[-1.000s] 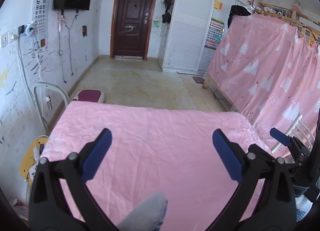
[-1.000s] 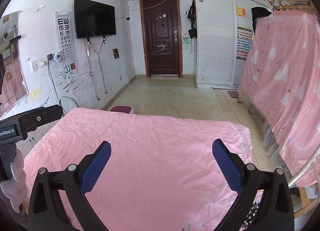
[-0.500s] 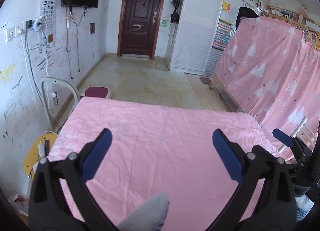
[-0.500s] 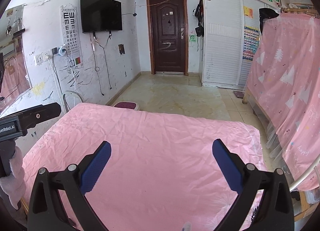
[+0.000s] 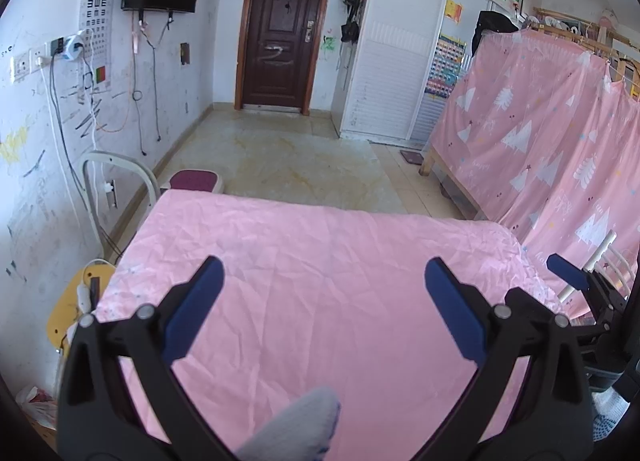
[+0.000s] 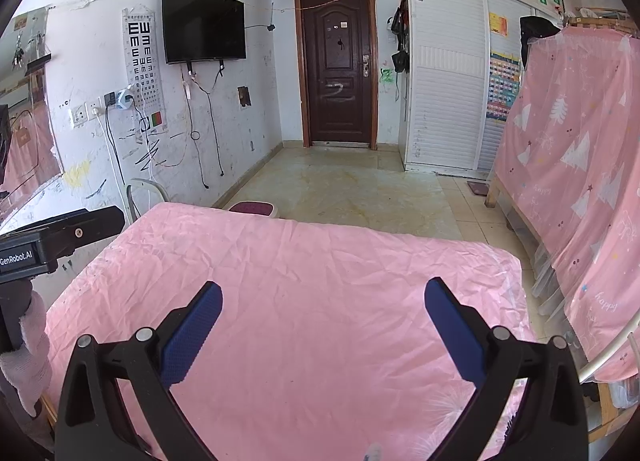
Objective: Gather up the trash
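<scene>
My left gripper [image 5: 324, 273] hovers open over a pink bedsheet [image 5: 320, 261] with nothing between its blue pads. A grey gloved fingertip [image 5: 296, 429] shows at the bottom of that view. My right gripper [image 6: 324, 293] is also open and empty, above the same sheet [image 6: 320, 261]. No trash lies on the visible sheet. A crumpled white and red bag [image 5: 34, 405] sits on the floor at the bed's left. The left gripper's black body [image 6: 60, 241] appears at the left edge of the right wrist view.
A white chair frame [image 5: 116, 169] and a purple-topped stool [image 5: 196, 181] stand past the bed's far left corner. A yellow seat [image 5: 68, 313] holds a power strip. A pink curtained bunk [image 5: 560, 141] lines the right side. Tiled floor [image 5: 280, 157] leads to a dark door [image 5: 280, 33].
Both views drifted slightly, the left one turning a little so more of the wall shows. Both grippers stayed open and took hold of nothing.
</scene>
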Tool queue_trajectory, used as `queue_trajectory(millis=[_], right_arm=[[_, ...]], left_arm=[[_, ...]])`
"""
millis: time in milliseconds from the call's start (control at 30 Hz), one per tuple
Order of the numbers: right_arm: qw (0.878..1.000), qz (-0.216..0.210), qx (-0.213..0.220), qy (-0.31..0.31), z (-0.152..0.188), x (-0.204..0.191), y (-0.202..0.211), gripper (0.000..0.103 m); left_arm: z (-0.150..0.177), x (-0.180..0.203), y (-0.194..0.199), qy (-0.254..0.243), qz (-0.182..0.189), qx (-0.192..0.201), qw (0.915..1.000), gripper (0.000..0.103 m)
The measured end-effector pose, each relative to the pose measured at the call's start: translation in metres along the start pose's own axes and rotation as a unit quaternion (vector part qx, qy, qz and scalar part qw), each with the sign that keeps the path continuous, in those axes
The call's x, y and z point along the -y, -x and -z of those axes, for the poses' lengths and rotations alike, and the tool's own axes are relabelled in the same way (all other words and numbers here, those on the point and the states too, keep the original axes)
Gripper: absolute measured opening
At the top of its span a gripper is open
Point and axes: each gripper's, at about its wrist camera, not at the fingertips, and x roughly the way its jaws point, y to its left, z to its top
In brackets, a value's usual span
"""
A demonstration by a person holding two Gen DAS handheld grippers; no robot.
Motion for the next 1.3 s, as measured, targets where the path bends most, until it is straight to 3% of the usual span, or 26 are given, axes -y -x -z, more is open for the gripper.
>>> queue_trajectory(millis=[900,1300], right_arm=[[1.000,-0.003,-0.005,0.007,0.002,-0.005,-0.003,0.092],[1.000,-0.003,-0.005,0.008,0.001,-0.006,-0.003,0.092]], left_arm=[[0.008,-0.003,-0.003,0.001,0.001,-0.003,1.0000,0.097],[0.017,-0.001,0.001,-0.007,-0.014,0.007,0.9998,0.097]])
